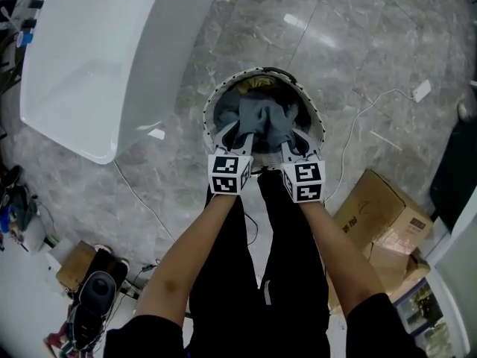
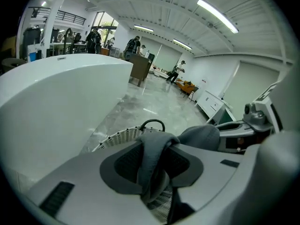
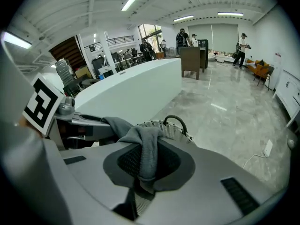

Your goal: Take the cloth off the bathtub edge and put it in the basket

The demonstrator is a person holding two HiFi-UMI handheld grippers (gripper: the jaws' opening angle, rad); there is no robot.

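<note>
Right over the basket (image 1: pixel 223 95), the cloth (image 1: pixel 261 121) hung bunched between both grippers, right gripper (image 1: pixel 297 139) pinched narrow on it, left gripper (image 1: pixel 227 134) partly apart with it draped through, so it could've snagged a jaw and dragged back out.

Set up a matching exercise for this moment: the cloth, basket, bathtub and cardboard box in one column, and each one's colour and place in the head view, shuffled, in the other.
Things:
1. cloth
2. basket
3. bathtub
4. cardboard box

Colour and place:
A. white, round, perforated wall, at the centre of the head view
B. brown, at the lower right
C. grey, bunched over the basket's opening
D. white, long and smooth, at the upper left

Pairs: 1-C, 2-A, 3-D, 4-B
</note>
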